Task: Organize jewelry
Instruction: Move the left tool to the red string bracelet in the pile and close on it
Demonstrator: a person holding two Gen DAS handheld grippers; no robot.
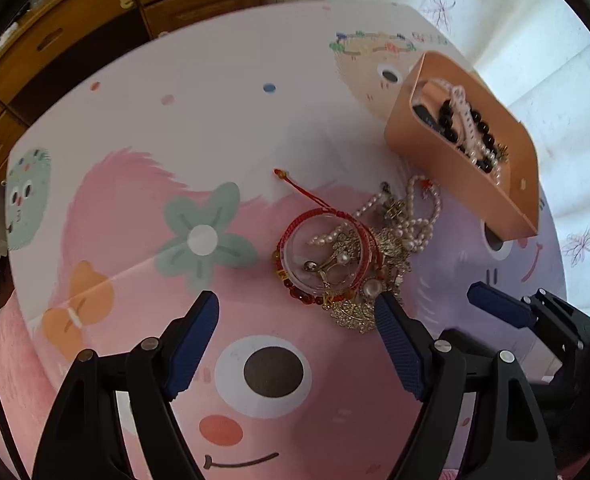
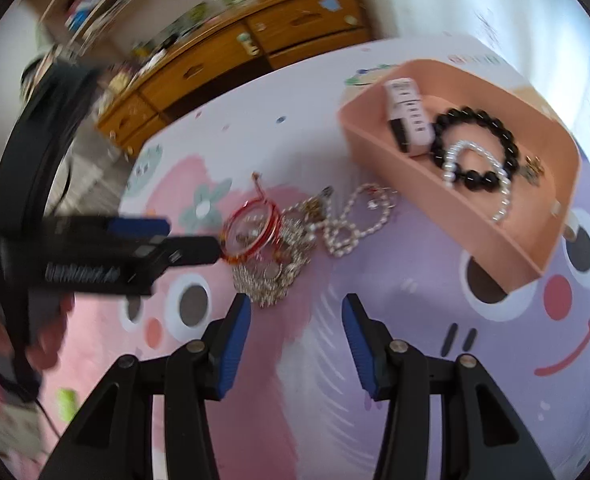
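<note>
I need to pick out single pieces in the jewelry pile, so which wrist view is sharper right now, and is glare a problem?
Left wrist view: sharp; the jewelry pile shows individual beads, only fisheye bending at the edges. Right wrist view: motion-blurred, worst on the left gripper and background; the pile is smeared. Bright window wash upper right in both, no glare on the pile.

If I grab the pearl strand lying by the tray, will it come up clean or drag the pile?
The pearl strand lies in loose loops, so it is probably floppy and will dangle. One end runs into the gold pieces beside the red bracelet, so it may snag and drag them. The round beads could slip between the pads.
</note>
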